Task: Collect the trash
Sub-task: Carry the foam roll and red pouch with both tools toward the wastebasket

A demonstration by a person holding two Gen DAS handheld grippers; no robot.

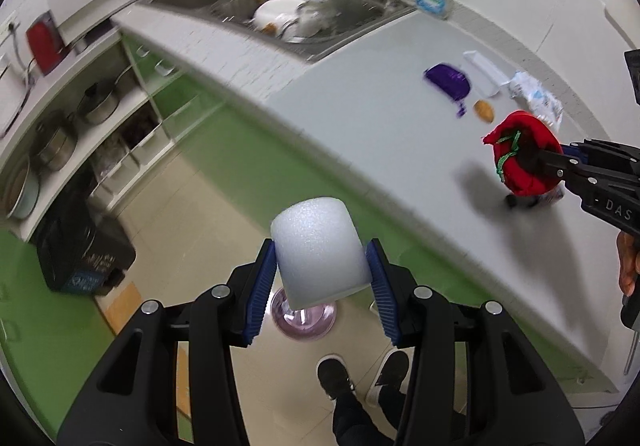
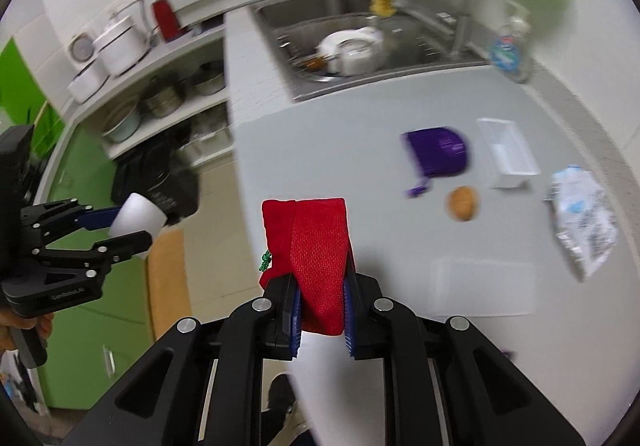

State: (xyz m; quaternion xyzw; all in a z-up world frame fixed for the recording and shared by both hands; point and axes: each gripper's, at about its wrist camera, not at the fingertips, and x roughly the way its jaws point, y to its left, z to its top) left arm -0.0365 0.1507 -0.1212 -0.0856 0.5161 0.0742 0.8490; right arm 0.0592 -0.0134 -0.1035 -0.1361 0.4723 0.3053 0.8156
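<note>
My left gripper (image 1: 322, 278) is shut on a white foam piece (image 1: 318, 254) and holds it over the floor, above a pink-lined bin (image 1: 303, 316). It also shows in the right wrist view (image 2: 138, 224) at the left. My right gripper (image 2: 320, 310) is shut on a red mesh pouch (image 2: 316, 246) with a green cord, held above the counter edge; the pouch shows in the left wrist view (image 1: 520, 156). On the white counter (image 2: 360, 126) lie a purple pouch (image 2: 438, 152), a brown nut-like scrap (image 2: 463, 203), a crumpled white wrapper (image 2: 582, 218) and a white plastic tray (image 2: 508, 154).
A sink (image 2: 348, 42) with dishes is at the counter's far end, with a soap bottle (image 2: 510, 50) beside it. Shelves with pots (image 1: 72, 126) stand left. A black bag (image 1: 84, 250) sits on the floor. The person's feet (image 1: 360, 374) are below.
</note>
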